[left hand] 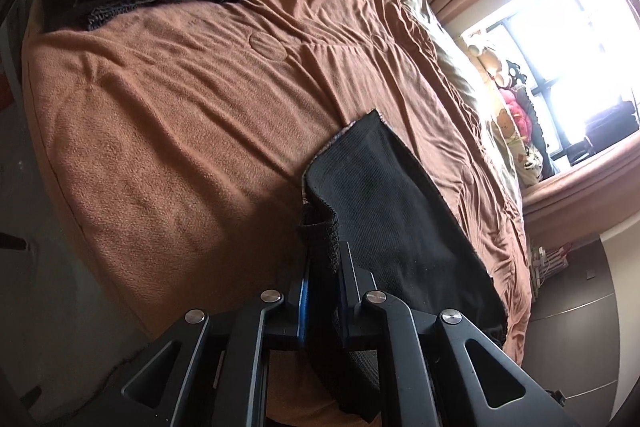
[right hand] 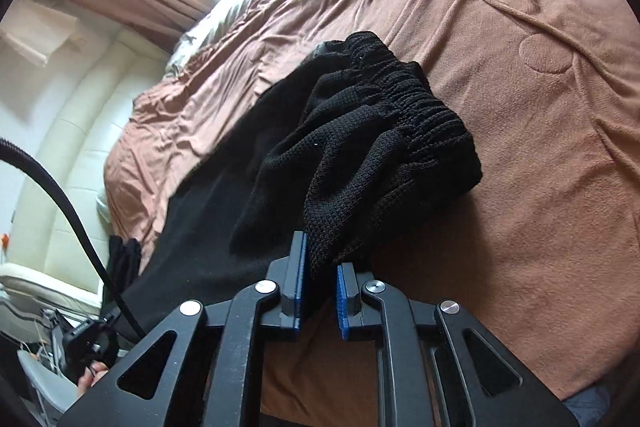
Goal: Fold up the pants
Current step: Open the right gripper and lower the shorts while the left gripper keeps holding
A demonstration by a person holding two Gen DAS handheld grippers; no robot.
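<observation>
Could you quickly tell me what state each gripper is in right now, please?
Left gripper: black pants between its slightly parted jaws; grip cannot be told.
Right gripper: open, pants waistband end slipping between its pads.

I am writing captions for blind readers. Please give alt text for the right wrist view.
Black tongs with blue pads reach into the bunched waistband of black pants lying on a bed with a brown blanket. A bright window is behind.

Daylight poured through the window (left hand: pixel 568 67), blown out to white glare. The bedspread (left hand: pixel 200 107) was evenly lit and sharp; fisheye bending and dark vignetting ringed both views.
</observation>
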